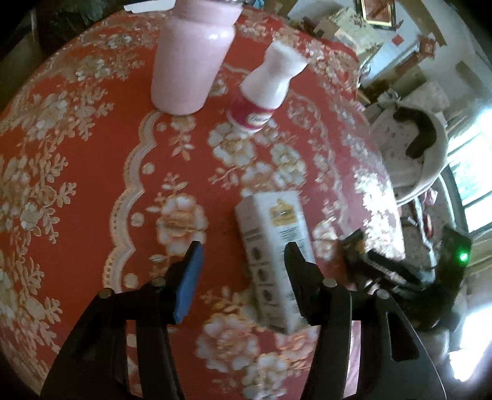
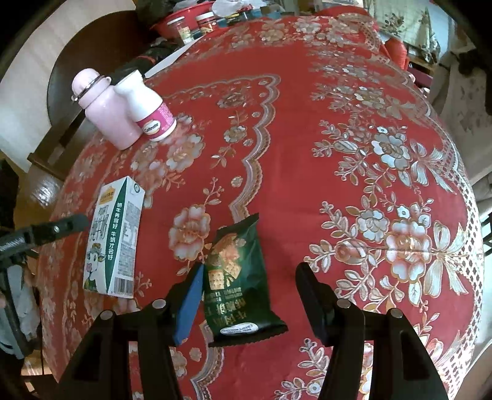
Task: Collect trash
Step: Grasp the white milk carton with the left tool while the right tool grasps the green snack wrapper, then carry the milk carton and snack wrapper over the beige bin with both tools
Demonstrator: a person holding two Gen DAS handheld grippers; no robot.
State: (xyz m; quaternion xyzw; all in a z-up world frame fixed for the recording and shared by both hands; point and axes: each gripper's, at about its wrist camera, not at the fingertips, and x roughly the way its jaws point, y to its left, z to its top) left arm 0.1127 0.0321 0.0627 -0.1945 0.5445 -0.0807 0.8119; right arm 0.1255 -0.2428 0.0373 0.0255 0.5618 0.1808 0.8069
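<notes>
A white and green milk carton (image 1: pixel 273 246) lies flat on the red flowered tablecloth (image 1: pixel 92 184). My left gripper (image 1: pixel 243 255) is open above it, the carton near its right finger. In the right wrist view the carton (image 2: pixel 113 243) lies at the left. A dark green snack packet (image 2: pixel 240 283) lies between the open fingers of my right gripper (image 2: pixel 250 277), close to the left blue pad (image 2: pixel 189 304). The right gripper and packet show dimly at the right in the left wrist view (image 1: pixel 384 264).
A pink bottle (image 1: pixel 190 58) and a white pill bottle with a magenta label (image 1: pixel 264 89) stand at the far side; both show in the right wrist view (image 2: pixel 104 107) (image 2: pixel 150 107). A white chair (image 1: pixel 415 154) stands past the table edge. Jars and clutter (image 2: pixel 196 21) sit at the back.
</notes>
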